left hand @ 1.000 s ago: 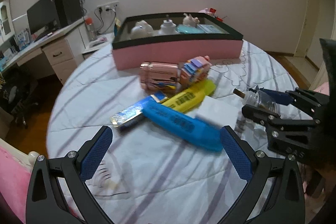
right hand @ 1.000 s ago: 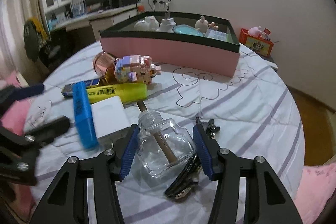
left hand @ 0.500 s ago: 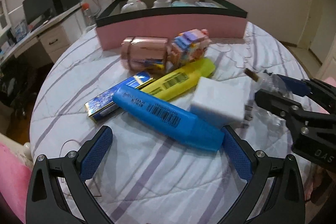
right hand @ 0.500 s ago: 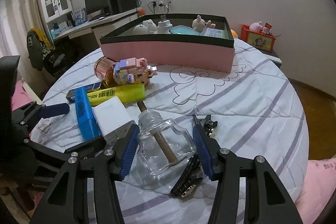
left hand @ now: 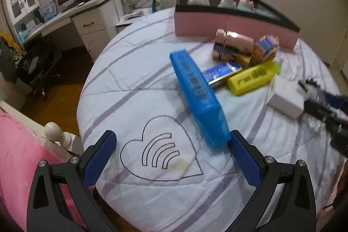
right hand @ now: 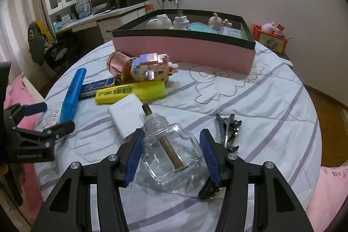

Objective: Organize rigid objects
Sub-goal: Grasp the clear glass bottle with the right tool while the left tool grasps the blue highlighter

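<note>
Glass bottle (right hand: 171, 156): lying on its side on the quilted cover (right hand: 261, 105), nearest the right camera; clear, squarish, ribbed at the neck, with a brown stick through it. It is bracketed by the right gripper (right hand: 171, 156), whose blue pads are set close against both flanks at a middling spread; a grip is judged to be made, though lifting is not shown.
Hair clips (right hand: 228, 129): dark, toothed, left loose just beside the bottle.
Left gripper (left hand: 171, 158): spread wide, nothing between the pads; the right-hand pad lies at the near end of the blue case without a clamp on it.
Blue case (left hand: 199, 97): long, translucent plastic, flat-sided, laid diagonally; not yet taken up.
White adapter (right hand: 128, 114): matte, rounded block, touching the bottle's neck.
Yellow case (right hand: 130, 92): glossy plastic, barcode label, lying flat.
Dark blue flat pack (right hand: 97, 86): shiny, thin, partly tucked under the blue case.
Copper tin (right hand: 116, 65): mirrored metal cylinder, tipped on its side.
Block figure (right hand: 150, 67): studded pastel bricks, resting against the tin.
Pink box (right hand: 184, 49): farthest; rigid card with a black rim, already holding several pale figures, a white dispenser and a teal lid.
Progress: judged partly done; some pieces are boxed, roughly eight items are left outside.
</note>
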`<act>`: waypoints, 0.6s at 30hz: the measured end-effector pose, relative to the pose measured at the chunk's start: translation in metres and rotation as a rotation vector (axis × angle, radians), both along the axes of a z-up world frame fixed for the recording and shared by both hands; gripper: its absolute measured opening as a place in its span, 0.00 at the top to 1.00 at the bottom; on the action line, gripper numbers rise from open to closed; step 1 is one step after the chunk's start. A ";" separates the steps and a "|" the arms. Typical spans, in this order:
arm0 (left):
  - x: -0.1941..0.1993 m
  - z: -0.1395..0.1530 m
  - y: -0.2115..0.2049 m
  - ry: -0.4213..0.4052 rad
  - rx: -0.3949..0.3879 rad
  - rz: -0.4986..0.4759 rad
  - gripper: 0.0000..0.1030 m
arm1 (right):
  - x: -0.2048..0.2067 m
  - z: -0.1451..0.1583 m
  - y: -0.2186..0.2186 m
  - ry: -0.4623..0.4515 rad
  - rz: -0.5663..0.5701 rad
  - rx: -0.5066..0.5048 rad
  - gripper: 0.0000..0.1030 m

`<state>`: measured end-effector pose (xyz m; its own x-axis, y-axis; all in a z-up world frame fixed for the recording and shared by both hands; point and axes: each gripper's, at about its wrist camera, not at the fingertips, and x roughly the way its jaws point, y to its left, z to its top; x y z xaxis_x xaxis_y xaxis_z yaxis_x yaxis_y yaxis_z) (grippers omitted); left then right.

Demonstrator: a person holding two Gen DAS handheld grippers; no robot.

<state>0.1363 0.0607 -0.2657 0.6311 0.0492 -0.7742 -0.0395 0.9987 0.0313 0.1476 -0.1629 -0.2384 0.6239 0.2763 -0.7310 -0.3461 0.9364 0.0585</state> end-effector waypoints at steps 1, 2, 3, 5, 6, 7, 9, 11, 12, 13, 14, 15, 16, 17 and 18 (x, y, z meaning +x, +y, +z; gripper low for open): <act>0.000 0.002 0.000 -0.011 -0.027 -0.010 0.00 | 0.000 0.000 0.001 0.002 0.001 -0.002 0.47; 0.001 0.003 -0.001 -0.018 -0.039 -0.018 0.00 | -0.001 0.000 0.001 0.001 -0.001 -0.008 0.47; 0.003 0.003 -0.003 -0.022 -0.044 -0.024 0.00 | 0.000 -0.001 0.001 0.004 -0.005 -0.007 0.47; 0.013 0.002 -0.007 -0.027 -0.051 -0.032 0.00 | 0.000 -0.002 -0.001 0.012 -0.011 0.005 0.47; 0.020 0.000 -0.008 -0.015 -0.054 -0.028 0.00 | 0.000 -0.002 -0.002 0.014 -0.013 0.007 0.47; 0.025 -0.003 -0.008 0.000 -0.048 -0.016 0.00 | 0.000 -0.003 -0.003 0.017 -0.015 0.006 0.47; 0.029 -0.006 -0.006 -0.017 -0.043 0.003 0.09 | 0.000 -0.004 -0.004 0.021 -0.014 0.010 0.47; 0.029 -0.006 -0.002 -0.025 -0.034 0.009 0.24 | 0.000 -0.005 -0.006 0.023 -0.022 0.009 0.47; 0.028 -0.005 0.001 -0.037 -0.049 0.009 0.33 | 0.000 -0.005 -0.007 0.019 -0.028 0.009 0.47; 0.027 -0.004 0.005 -0.038 -0.062 0.005 0.43 | 0.000 -0.005 -0.008 0.020 -0.031 0.011 0.47; 0.026 -0.003 0.008 -0.049 -0.068 0.000 0.49 | 0.001 -0.006 -0.009 0.027 -0.034 0.012 0.47; 0.024 -0.001 0.011 -0.056 -0.080 -0.005 0.65 | 0.001 -0.006 -0.010 0.026 -0.035 0.014 0.47; 0.023 -0.001 0.013 -0.051 -0.087 -0.016 0.73 | 0.000 -0.007 -0.009 0.025 -0.037 0.015 0.47; 0.022 -0.001 0.014 -0.054 -0.088 -0.029 0.75 | 0.000 -0.007 -0.009 0.024 -0.039 0.012 0.47; 0.020 0.000 0.015 -0.060 -0.087 -0.034 0.80 | -0.001 -0.007 -0.008 0.023 -0.040 0.008 0.47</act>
